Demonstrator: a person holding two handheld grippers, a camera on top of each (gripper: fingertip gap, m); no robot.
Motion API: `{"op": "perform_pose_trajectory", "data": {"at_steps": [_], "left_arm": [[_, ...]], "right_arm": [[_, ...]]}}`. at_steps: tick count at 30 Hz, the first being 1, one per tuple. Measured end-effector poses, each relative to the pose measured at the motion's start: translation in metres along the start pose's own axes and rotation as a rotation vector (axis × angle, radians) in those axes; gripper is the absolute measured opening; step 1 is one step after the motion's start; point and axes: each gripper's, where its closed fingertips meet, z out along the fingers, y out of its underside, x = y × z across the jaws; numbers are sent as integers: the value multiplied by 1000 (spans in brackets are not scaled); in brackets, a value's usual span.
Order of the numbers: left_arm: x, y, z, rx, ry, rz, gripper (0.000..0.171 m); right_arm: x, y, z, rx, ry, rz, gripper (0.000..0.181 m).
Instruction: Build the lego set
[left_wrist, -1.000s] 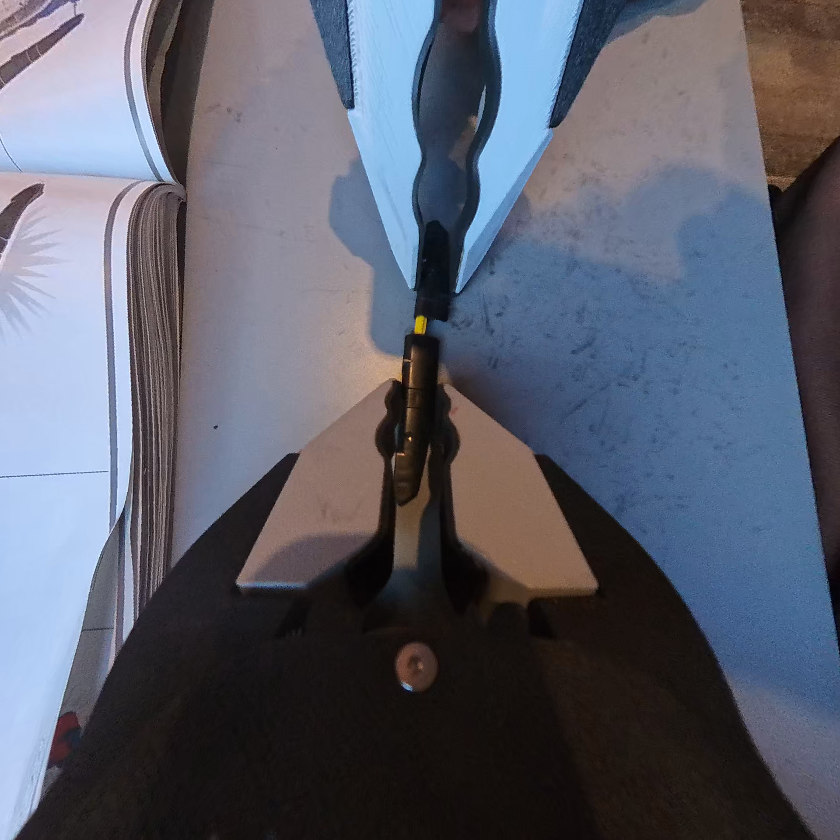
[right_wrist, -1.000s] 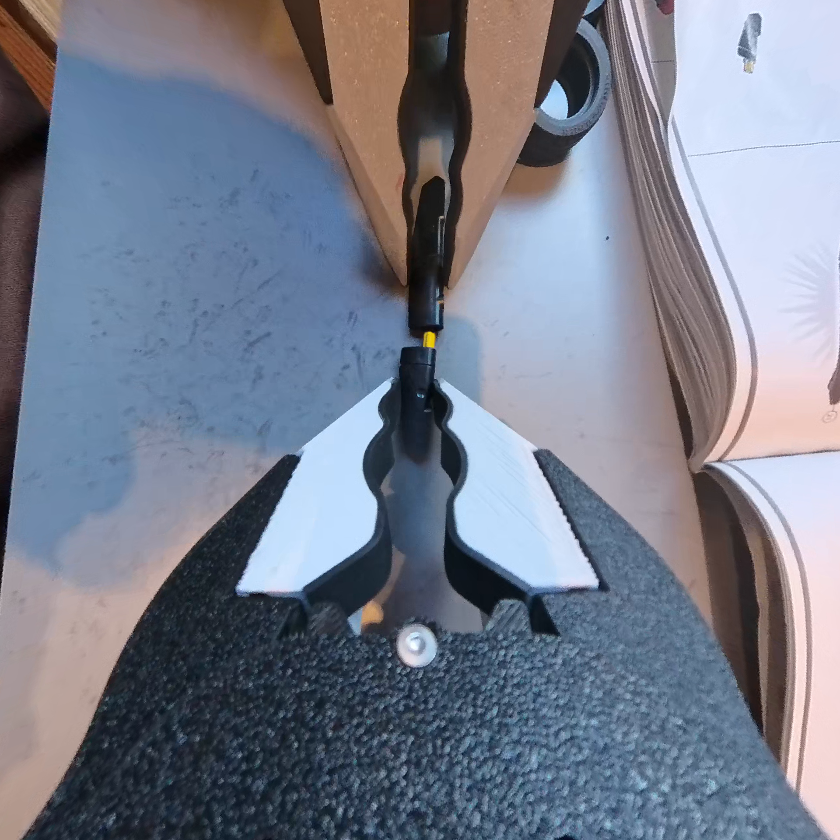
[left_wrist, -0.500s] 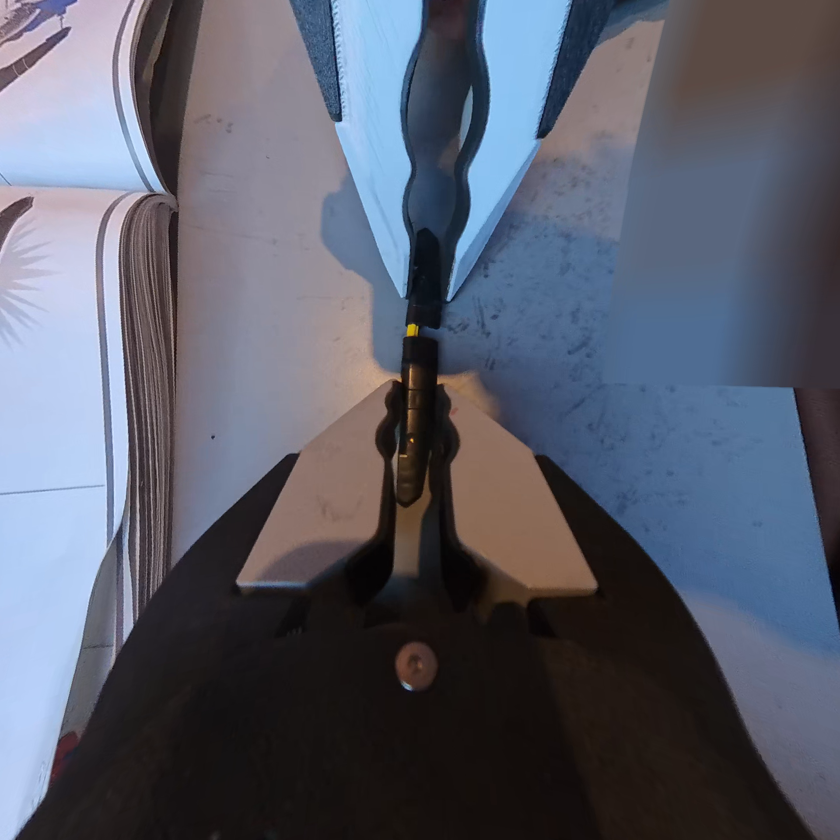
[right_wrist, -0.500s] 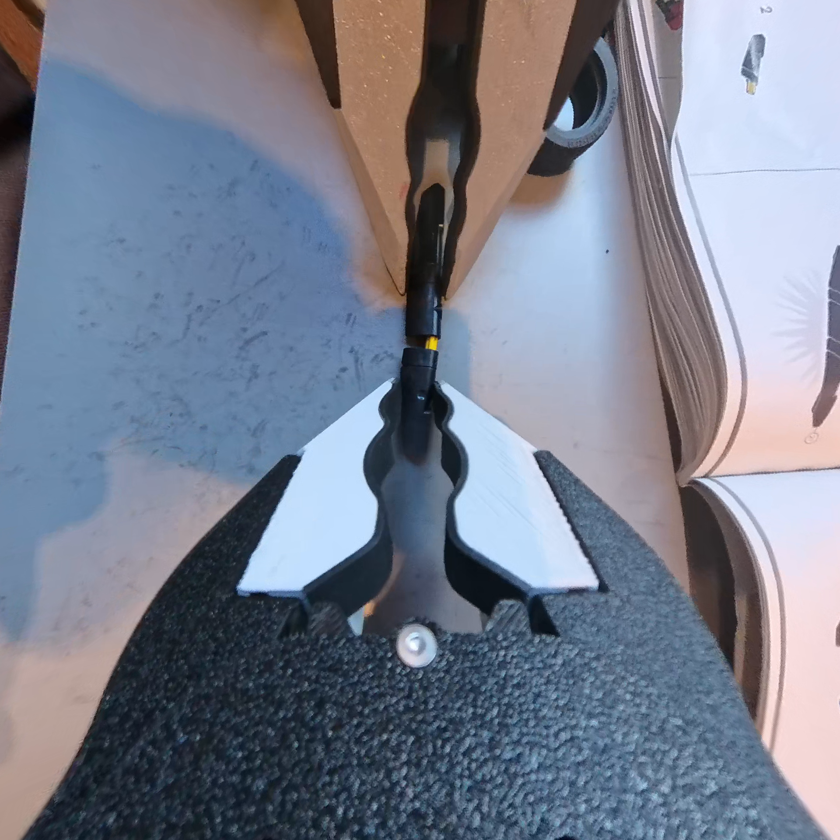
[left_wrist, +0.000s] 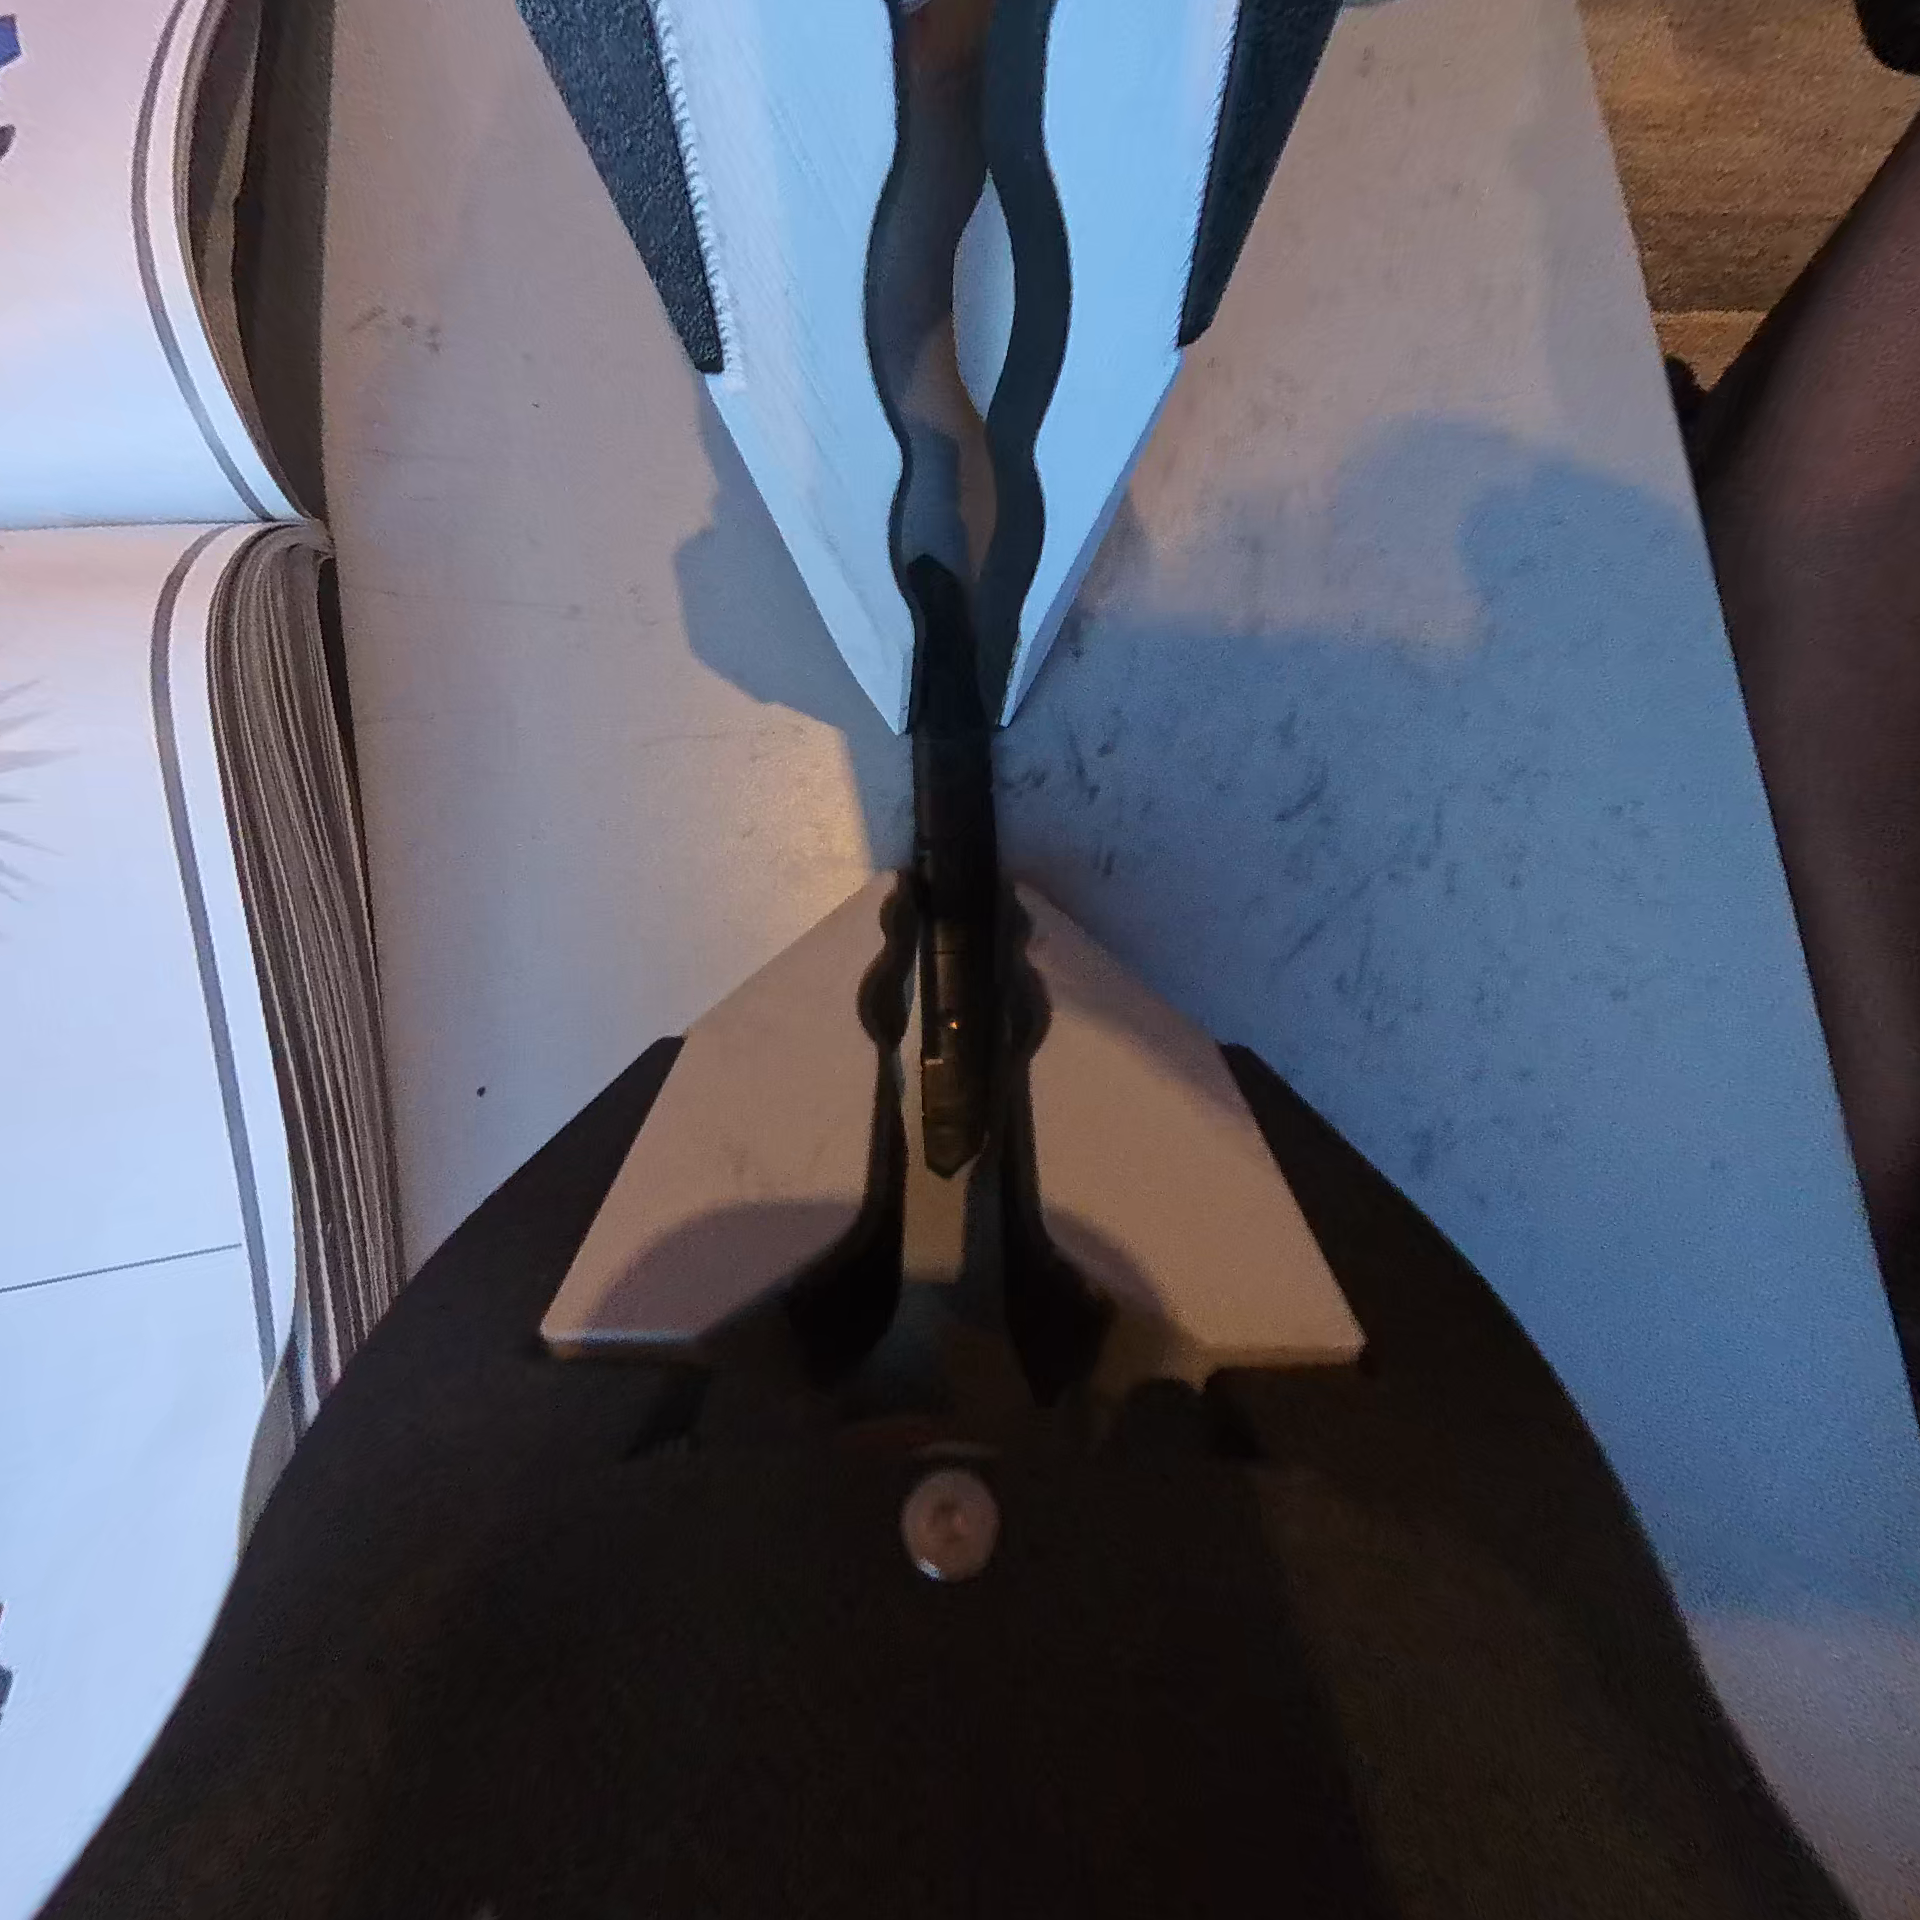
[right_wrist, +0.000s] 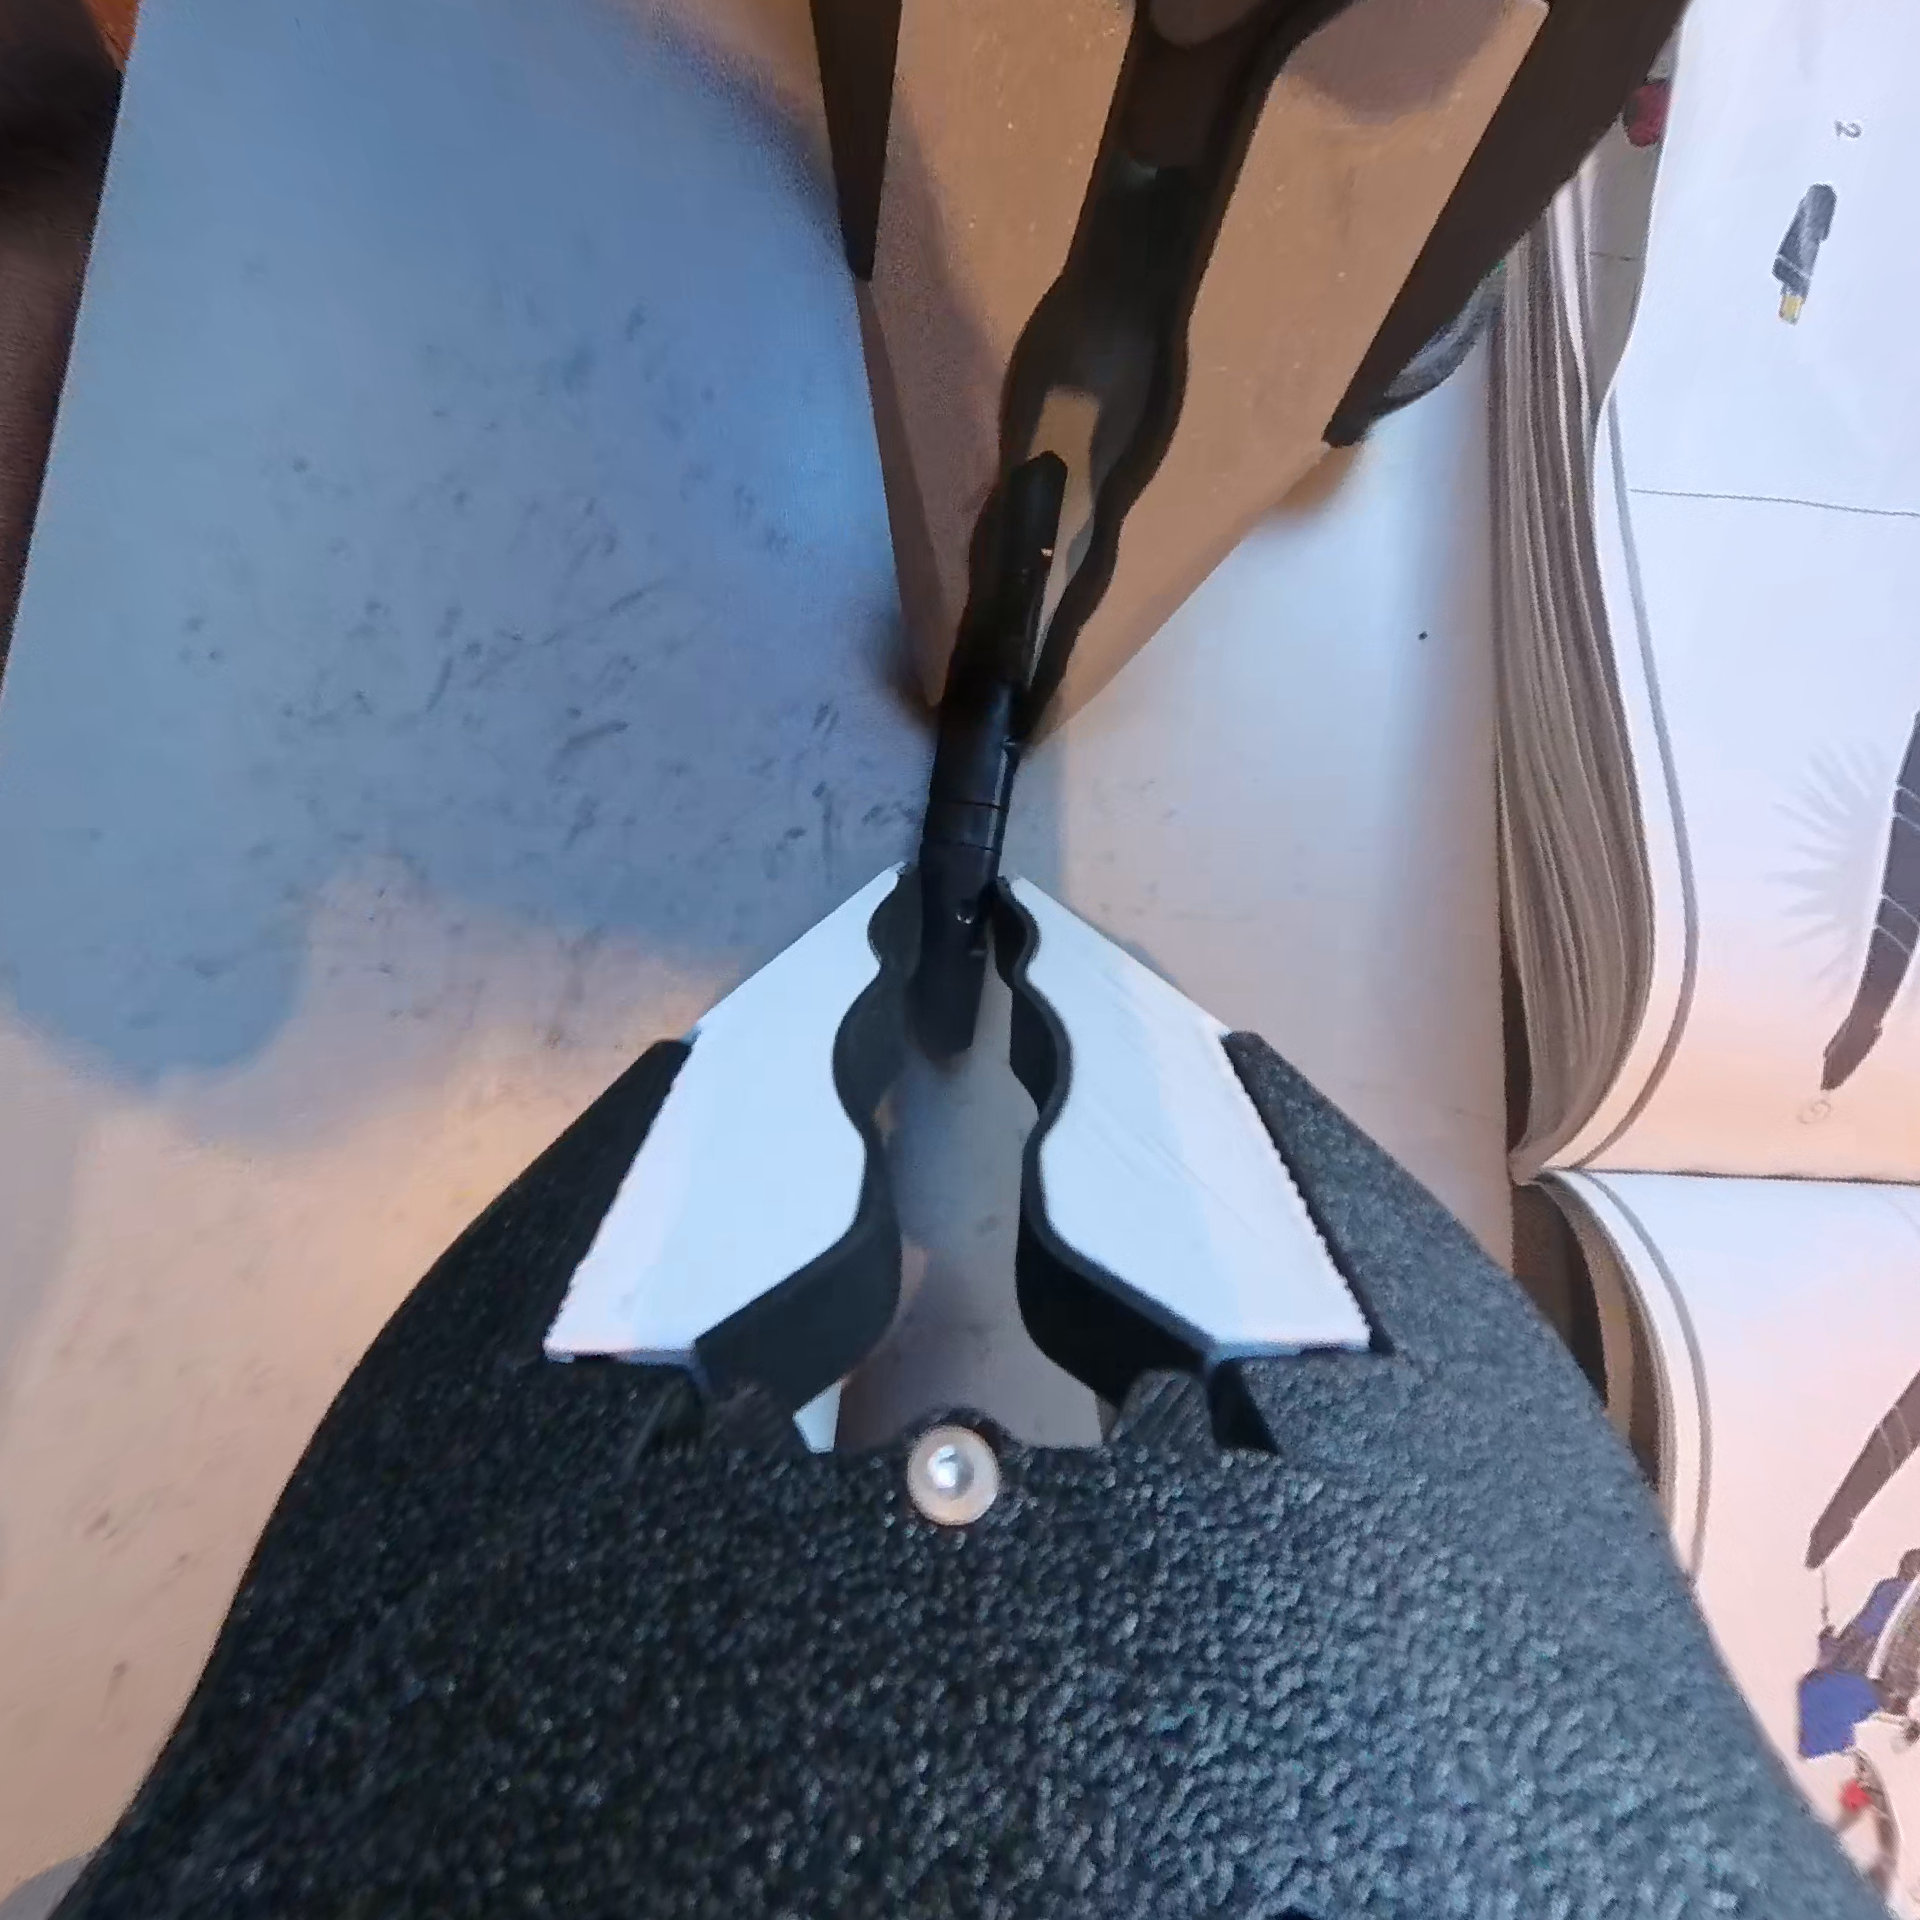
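A: Left gripper (left_wrist: 951, 883) status?

B: Pressed together on slim black Lego piece (left_wrist: 948, 1039). Tan fingers (left_wrist: 758, 1122) clamped on both sides, piece sticking forward out of the tips, pointed rear end back between the wavy pads.

A: Right gripper (right_wrist: 961, 894)?

B: Same. White fingers (right_wrist: 727, 1174) pinching second slim black Lego piece (right_wrist: 951, 966) right at the tips. Rear end angled back into the gap, front end poking out ahead.

A: Relation between the two pieces?

B: End to end, touching, midway between the opposing tips. Seam visible in right wrist view, just ahead of right tips. Reads as one continuous black rod, slightly bent at the joint. Fully seated or not: cannot tell.

A: Grippers relative to each other?

B: Nose to nose, tips near but apart, only the black rod spanning the gap. From the right view, left gripper tilted a bit off axis, leaning right.

A: Underneath?

B: Scuffed pale tabletop (left_wrist: 1403, 831), below both grippers. Held rod apparently above it, not resting; height unclear.

A: Anything else near?

B: Thick open instruction booklet (right_wrist: 1766, 727), right of the right gripper, left of the left gripper. Page edges facing the tips. Well clear of the pieces. Dark strip at far edge beyond the table, unidentifiable.
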Motion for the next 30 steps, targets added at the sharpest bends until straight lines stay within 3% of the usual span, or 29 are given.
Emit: {"op": "perform_pose_trajectory", "data": {"at_steps": [5, 9, 14, 19, 24, 28, 30], "left_arm": [[-2, -4, 4, 17, -39, 1, 12], [-1, -3, 0, -28, -76, 19, 22], [2, -16, -29, 80, -110, -27, 30], [0, 10, -52, 64, -191, -77, 29], [2, 30, -45, 6, -239, -87, 28], [-1, 31, -33, -53, -266, -38, 27], [-3, 29, -27, -61, -283, -21, 27]], "right_arm": [[3, 2, -5, 42, 24, 47, 14], [5, 1, -23, 88, 78, 94, 31], [-1, 15, -26, 106, 87, 230, 38], [-2, 21, -18, 82, 138, 254, 40], [-5, 14, -13, 101, 96, 259, 38], [-7, 8, -8, 115, 91, 231, 15], [-7, 7, -7, 114, 106, 213, 13]]}}
